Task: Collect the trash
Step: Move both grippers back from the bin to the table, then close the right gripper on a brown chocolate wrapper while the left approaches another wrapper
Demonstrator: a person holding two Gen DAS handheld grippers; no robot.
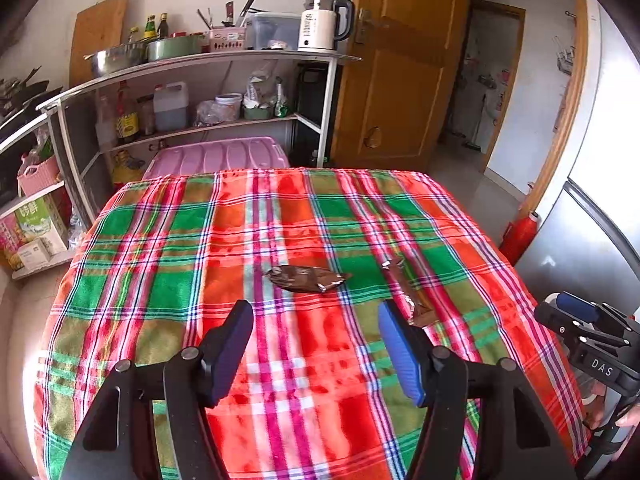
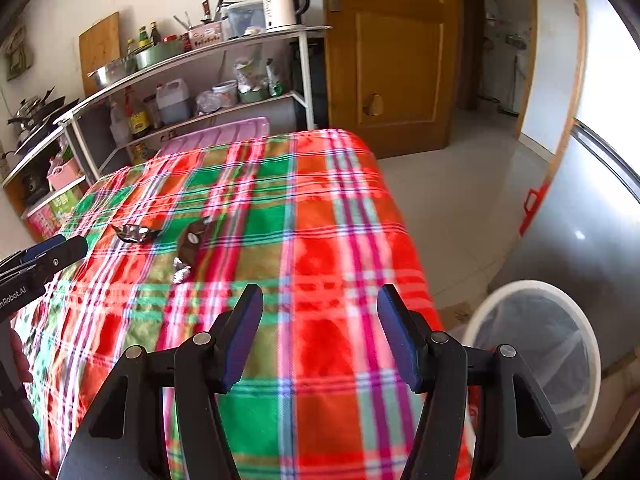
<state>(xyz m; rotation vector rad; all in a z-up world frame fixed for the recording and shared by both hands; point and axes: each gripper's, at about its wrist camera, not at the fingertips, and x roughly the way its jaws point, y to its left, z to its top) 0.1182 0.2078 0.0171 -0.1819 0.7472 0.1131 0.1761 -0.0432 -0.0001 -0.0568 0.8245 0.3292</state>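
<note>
Two grippers hang over the table with nothing between their blue pads. The left gripper has its jaws standing apart above the plaid cloth; in its own view the left pad sits at about seven o'clock and the right pad at about five o'clock. The right gripper is likewise spread wide and empty, tilted down at the cloth near the table's right edge.

Just beyond the left gripper's tips, toward twelve o'clock in the left wrist view, lies a crumpled brown wrapper, flat on the cloth and clear of both pads. At about one o'clock from those tips a second, longer brown wrapper lies on the cloth, its near end just beside the tip of the right-hand pad; whether it touches the pad cannot be told. In the right wrist view these two pieces of trash sit at about ten o'clock from the right gripper, well apart from it.

At three o'clock in the left wrist view the right gripper's black body shows past the table edge. At four o'clock in the right wrist view a white bin with a clear liner stands on the floor beside the table. Farther out, at eleven o'clock, a shelf unit carries a white kettle, and a wooden door stands at one o'clock.
</note>
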